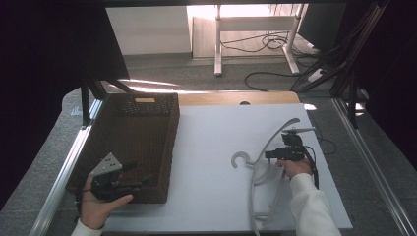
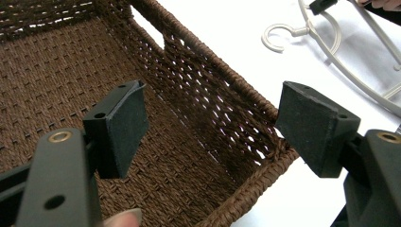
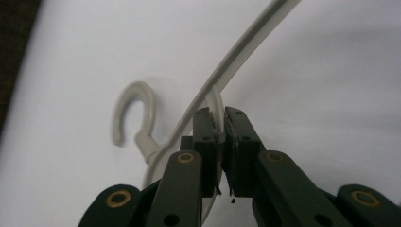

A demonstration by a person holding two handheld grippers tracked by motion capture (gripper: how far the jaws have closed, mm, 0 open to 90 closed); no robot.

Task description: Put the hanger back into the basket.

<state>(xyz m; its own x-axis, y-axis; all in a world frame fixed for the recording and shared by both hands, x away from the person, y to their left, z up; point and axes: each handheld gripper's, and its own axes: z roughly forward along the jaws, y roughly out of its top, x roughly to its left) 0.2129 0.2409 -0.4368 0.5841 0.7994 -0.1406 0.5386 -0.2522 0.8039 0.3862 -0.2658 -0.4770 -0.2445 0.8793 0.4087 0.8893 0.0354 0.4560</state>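
Observation:
A pale grey plastic clothes hanger [image 1: 265,162] lies on the white table [image 1: 211,147] at the right, its hook [image 3: 137,113] pointing left. My right gripper [image 1: 269,154] is shut on the hanger's inner loop near the neck [image 3: 215,106]. At the left stands a brown woven basket [image 1: 133,142], and it holds nothing. My left gripper [image 1: 142,179] hovers open over the basket's near right corner [image 2: 265,165], one jaw inside the wall and one outside it. The hanger [image 2: 326,42] also appears far off in the left gripper view.
The table's wooden far edge [image 1: 236,97] borders grey floor with cables [image 1: 275,44] and a desk frame. Metal rails [image 1: 69,167] run along the left and right sides. A white sleeve [image 1: 310,206] comes in at the bottom right.

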